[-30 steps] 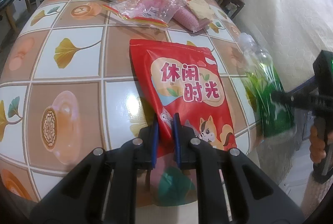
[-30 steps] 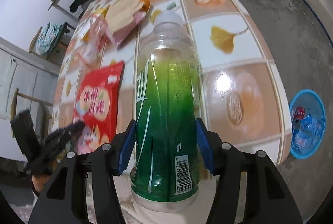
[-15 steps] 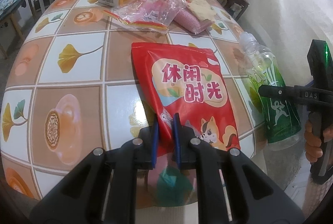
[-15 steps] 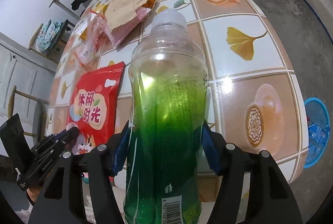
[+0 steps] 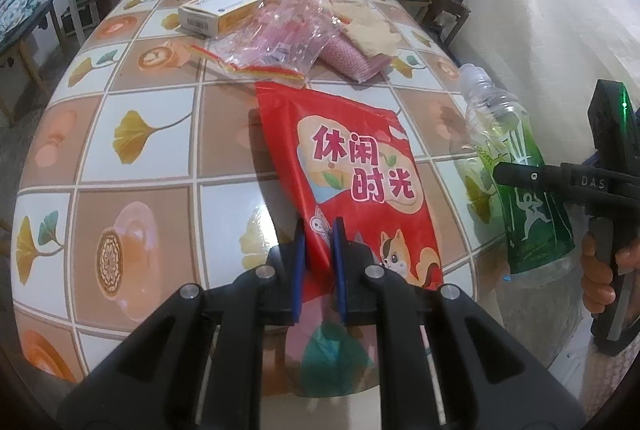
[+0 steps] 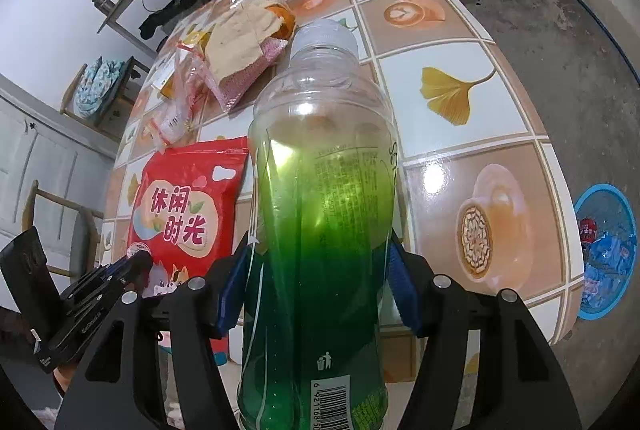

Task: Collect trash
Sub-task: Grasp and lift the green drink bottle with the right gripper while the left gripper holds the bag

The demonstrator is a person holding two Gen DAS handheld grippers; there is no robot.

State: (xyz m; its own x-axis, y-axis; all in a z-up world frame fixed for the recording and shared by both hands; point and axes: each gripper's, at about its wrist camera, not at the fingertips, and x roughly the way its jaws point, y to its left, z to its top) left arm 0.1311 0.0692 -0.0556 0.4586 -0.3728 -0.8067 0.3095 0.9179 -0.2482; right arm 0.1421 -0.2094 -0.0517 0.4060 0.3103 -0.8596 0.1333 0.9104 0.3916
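Since one second ago, the green bottle (image 6: 320, 230) sits higher and nearer in your right wrist view, its base now below the edge of the picture, and in the left wrist view more of it shows beside the table edge. Your right gripper (image 6: 320, 282) has its blue pads pressed on both sides of the bottle, so the jaws are clamped on it; they have just been opening a little, with the bottle between them. The bottle is upright, with a clear top, a white cap and a green label.

Your left gripper (image 5: 318, 262) has its jaws nearly together, pinching the near lower edge of the red snack bag (image 5: 352, 182). The bag lies on the tiled table (image 5: 132, 190), and its near end hangs over the edge. Beyond the bag you can see a clear plastic bag (image 5: 280, 38) with pink contents, a small white and yellow box (image 5: 220, 10) and a pink mesh pouch (image 5: 352, 58). On the floor to the right of the table stands a blue bin (image 6: 604, 250) with wrappers inside.
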